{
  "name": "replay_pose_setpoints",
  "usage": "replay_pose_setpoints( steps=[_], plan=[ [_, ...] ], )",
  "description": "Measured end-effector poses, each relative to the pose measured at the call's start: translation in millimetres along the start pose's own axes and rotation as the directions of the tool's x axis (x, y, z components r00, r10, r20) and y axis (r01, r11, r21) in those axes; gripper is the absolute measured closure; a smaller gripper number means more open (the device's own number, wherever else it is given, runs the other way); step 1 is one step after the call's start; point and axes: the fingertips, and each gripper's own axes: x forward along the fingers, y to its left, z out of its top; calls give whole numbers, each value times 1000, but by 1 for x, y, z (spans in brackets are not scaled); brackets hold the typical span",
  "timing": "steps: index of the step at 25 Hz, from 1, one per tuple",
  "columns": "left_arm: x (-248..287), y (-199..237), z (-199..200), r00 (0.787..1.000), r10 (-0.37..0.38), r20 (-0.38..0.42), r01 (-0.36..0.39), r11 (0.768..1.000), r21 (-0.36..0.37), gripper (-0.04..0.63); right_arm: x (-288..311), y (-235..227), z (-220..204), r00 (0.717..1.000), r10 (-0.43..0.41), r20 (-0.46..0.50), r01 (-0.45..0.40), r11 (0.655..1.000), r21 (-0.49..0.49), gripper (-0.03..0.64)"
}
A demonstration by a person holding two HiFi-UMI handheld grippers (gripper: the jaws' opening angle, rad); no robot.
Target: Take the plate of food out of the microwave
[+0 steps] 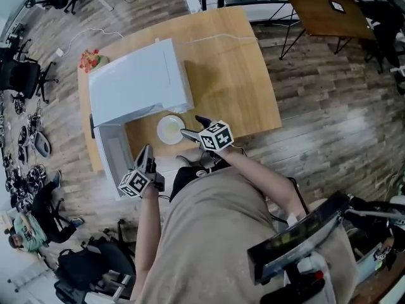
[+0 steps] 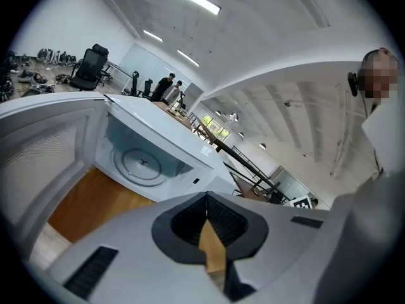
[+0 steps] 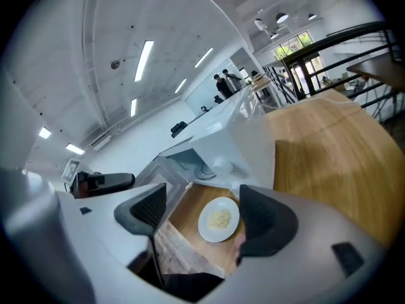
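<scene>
My right hand-held gripper (image 1: 192,125) hangs over the plate, its two dark ribbed jaws wide and empty. My left hand-held gripper (image 1: 147,151), jaws together, is beside the open door (image 1: 112,154). One round white plate (image 1: 161,131) of pale yellow food (image 3: 219,219) sits near the wooden tabletop's (image 1: 234,75) near edge, before one boxy white microwave (image 1: 136,84). Plank floor (image 1: 316,106) surrounds.

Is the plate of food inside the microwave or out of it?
Out: the plate lies on the table before the open microwave, whose inside holds only the turntable.
</scene>
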Motion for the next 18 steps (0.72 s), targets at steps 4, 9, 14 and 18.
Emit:
replay_pose_setpoints(
  steps=[4,9,14,18],
  plan=[
    [11,-21,2,999,-38,-8,38,999,18,591,-44,-8,30,994,-42,104,45,999,-19,265],
    [22,-46,9,996,-87,-17,87,995,39,591,-94,-9,59,973,-98,211,117,990,-80,301],
    [33,-64,6,988,-143,-53,147,986,79,591,-133,-13,67,940,-180,289,227,964,-138,331],
    [32,-80,-1,974,-207,-89,215,971,101,591,-160,-16,54,908,-246,339,298,948,-109,331]
  ],
)
